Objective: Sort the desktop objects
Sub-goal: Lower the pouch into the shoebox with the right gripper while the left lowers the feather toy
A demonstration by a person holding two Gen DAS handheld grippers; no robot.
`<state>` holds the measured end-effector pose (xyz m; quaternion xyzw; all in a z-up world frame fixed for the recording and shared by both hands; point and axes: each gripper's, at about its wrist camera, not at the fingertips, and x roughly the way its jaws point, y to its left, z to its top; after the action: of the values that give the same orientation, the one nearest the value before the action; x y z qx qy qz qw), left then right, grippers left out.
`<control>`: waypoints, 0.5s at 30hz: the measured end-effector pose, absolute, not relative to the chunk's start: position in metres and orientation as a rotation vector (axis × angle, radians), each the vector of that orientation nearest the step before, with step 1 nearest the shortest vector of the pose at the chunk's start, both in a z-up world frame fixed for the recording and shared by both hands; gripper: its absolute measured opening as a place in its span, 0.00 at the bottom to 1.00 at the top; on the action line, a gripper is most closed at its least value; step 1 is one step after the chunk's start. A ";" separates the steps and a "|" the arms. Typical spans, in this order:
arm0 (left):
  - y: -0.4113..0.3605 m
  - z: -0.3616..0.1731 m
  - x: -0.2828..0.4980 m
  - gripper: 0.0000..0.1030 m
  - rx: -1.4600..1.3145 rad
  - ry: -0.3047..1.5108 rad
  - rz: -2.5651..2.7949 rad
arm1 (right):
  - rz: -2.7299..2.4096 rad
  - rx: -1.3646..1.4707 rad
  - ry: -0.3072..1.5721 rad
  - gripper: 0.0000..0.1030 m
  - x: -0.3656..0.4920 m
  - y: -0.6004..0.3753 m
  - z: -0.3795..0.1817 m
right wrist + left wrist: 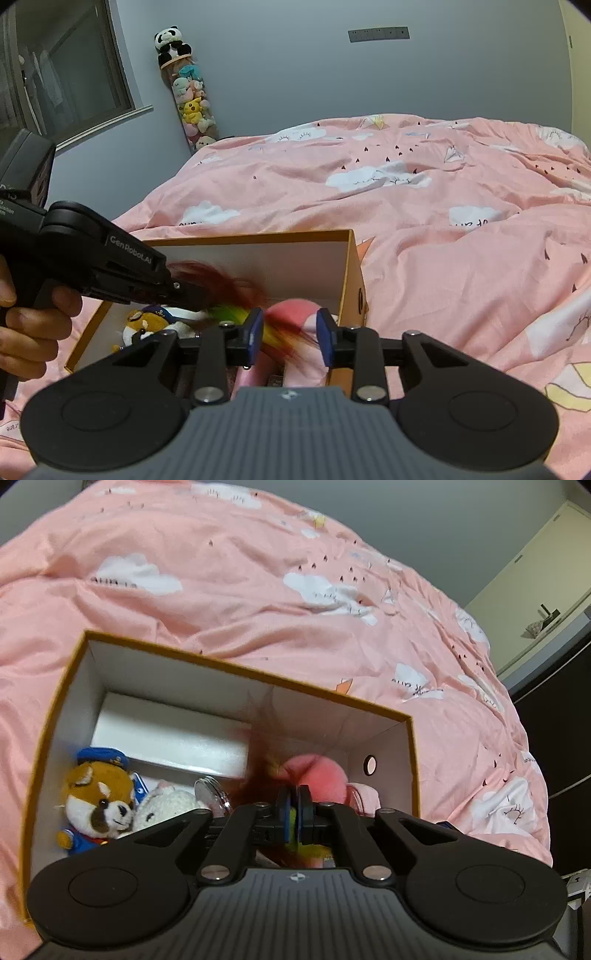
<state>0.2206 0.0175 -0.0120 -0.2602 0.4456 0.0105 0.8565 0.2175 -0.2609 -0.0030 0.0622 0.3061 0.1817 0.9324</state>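
Clamped between the left gripper (294,814) pads was a multicoloured feathery toy (295,821) (blurred), hung over the cardboard box (236,670). Partly parted, the right gripper (288,334) was seen empty, the toy's strands (236,314) passing leftward between its jaws.

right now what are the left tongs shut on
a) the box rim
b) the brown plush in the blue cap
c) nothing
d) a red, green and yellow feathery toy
d: the left tongs pinch the blurred feathery toy over the open box.
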 end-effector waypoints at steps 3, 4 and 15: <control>0.017 -0.001 0.208 0.10 -0.530 0.901 0.035 | 0.370 0.125 0.617 0.40 0.212 -0.260 0.000; 0.018 0.002 0.203 0.12 -0.527 0.887 0.041 | 0.371 0.123 0.612 0.43 0.210 -0.259 0.002; -0.004 0.030 0.129 0.52 -0.315 0.676 0.201 | 0.403 0.033 0.533 0.82 0.172 -0.235 0.021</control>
<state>0.1295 -0.0036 0.0303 -0.1534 0.3297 0.0979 0.9264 0.1722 -0.2350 0.0211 0.0160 0.2615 0.1980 0.9445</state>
